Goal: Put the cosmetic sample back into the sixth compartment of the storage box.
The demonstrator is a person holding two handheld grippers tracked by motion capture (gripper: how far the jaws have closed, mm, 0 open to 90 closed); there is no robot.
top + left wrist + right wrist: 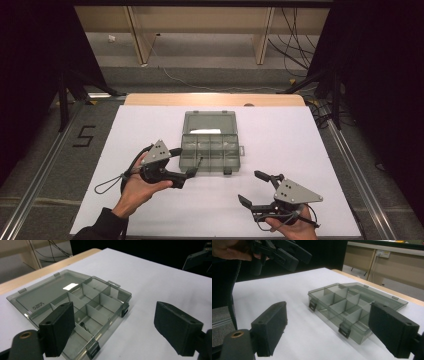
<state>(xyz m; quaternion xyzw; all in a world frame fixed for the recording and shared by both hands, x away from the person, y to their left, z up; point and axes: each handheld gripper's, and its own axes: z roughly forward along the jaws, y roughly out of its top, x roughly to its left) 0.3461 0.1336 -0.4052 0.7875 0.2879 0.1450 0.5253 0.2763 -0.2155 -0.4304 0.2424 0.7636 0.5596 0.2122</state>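
A white sheet (150, 130) is spread over a light wooden table (150, 99). In the middle of it a clear grey plastic box with little compartments (210, 150) is laid open. Its flat lid (209, 122) is folded back toward the far edge, and the tray of compartments is nearer the person.

The left gripper (196, 166) is held in the left hand (137, 189), which comes in from the bottom left with a dark sleeve (102, 225). It is pointed to the right, and its tips are seen just at the near left corner of the box. Its jaws are spread wide and nothing is held between them. The right gripper (252, 187) is held in the right hand (295, 229) near the bottom edge. It is pointed to the left, well apart from the box. Its jaws are also spread wide with nothing between them.

In the left gripper view, a small dark thing (83, 325) is seen in one near compartment; what it is cannot be told. Faint writing is seen on the lid. In the right gripper view, two black latches (344, 330) are seen on the front wall of the box, and the left gripper is seen high at the top left.

In the high view the long side of the tray is run left to right across the table. The latches are faced toward the person, and the hinges are at the far side of the tray.
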